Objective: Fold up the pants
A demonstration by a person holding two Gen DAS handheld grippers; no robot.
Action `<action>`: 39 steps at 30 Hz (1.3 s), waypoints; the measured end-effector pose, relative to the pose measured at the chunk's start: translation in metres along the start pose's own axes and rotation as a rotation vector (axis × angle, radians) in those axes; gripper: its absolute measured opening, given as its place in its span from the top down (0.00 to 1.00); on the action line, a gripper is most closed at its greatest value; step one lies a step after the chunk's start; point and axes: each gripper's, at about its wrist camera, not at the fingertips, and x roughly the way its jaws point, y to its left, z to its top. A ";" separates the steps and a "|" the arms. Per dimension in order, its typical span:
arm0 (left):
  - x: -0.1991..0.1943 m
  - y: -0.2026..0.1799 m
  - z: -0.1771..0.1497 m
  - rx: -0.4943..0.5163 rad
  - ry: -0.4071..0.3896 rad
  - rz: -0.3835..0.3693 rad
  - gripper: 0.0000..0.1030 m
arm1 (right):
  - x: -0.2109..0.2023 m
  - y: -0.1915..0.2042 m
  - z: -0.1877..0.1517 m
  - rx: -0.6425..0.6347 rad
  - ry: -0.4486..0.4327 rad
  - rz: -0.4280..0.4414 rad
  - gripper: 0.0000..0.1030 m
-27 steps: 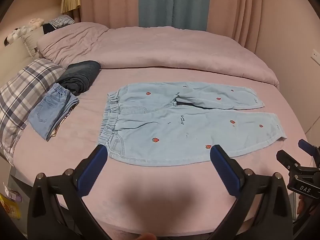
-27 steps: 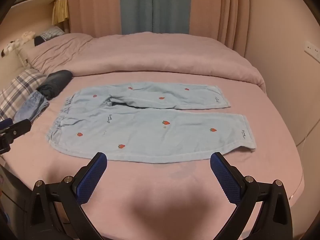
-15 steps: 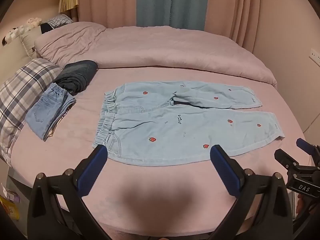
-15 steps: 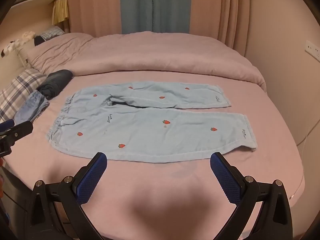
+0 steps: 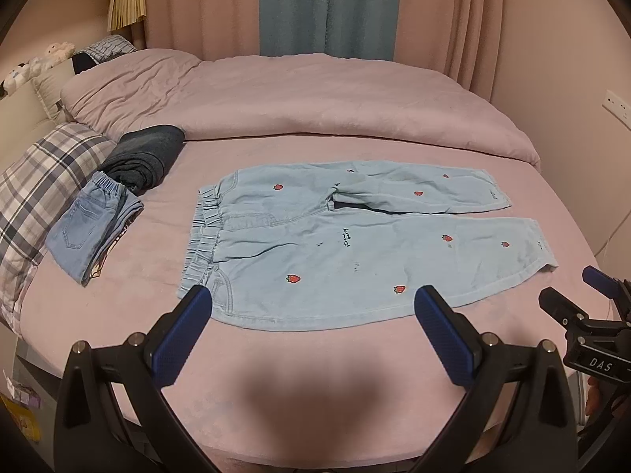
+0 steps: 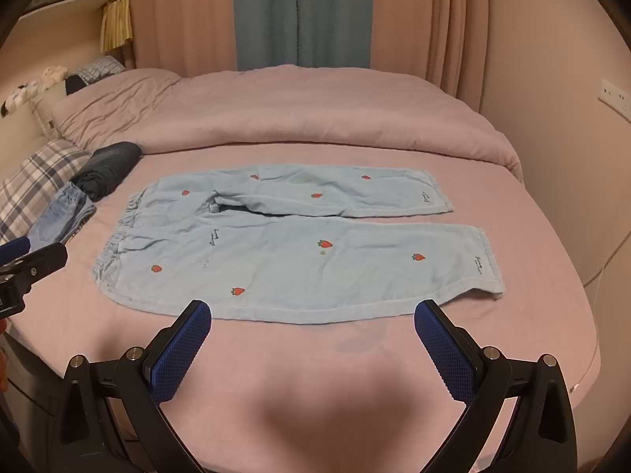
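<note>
Light blue pants with red strawberries (image 5: 355,244) lie spread flat on the pink bed, waistband to the left, both legs pointing right; they also show in the right wrist view (image 6: 292,244). My left gripper (image 5: 313,315) is open and empty, hovering above the near hem of the pants by the waist end. My right gripper (image 6: 311,327) is open and empty, just short of the pants' near edge, toward the leg end. The right gripper also shows at the right edge of the left wrist view (image 5: 591,315).
A folded pair of jeans (image 5: 88,232) and a dark folded garment (image 5: 144,157) lie to the left of the pants, next to a plaid pillow (image 5: 35,189). A bunched pink duvet (image 5: 315,98) lies behind. The bed edge (image 6: 587,354) curves round on the right.
Both grippers have drifted slightly; the pants appear a little lower and nearer in each view. Nothing was grasped and the pants have not moved.
</note>
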 end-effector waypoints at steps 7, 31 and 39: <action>0.001 -0.001 0.001 0.002 -0.001 -0.004 0.00 | 0.000 -0.001 0.001 0.002 -0.003 0.000 0.00; 0.004 -0.001 0.000 0.004 0.001 -0.014 0.00 | 0.002 0.004 0.002 -0.003 -0.004 0.012 0.00; 0.004 -0.001 0.000 0.001 0.004 -0.017 0.00 | 0.003 0.004 0.002 -0.004 -0.003 0.014 0.00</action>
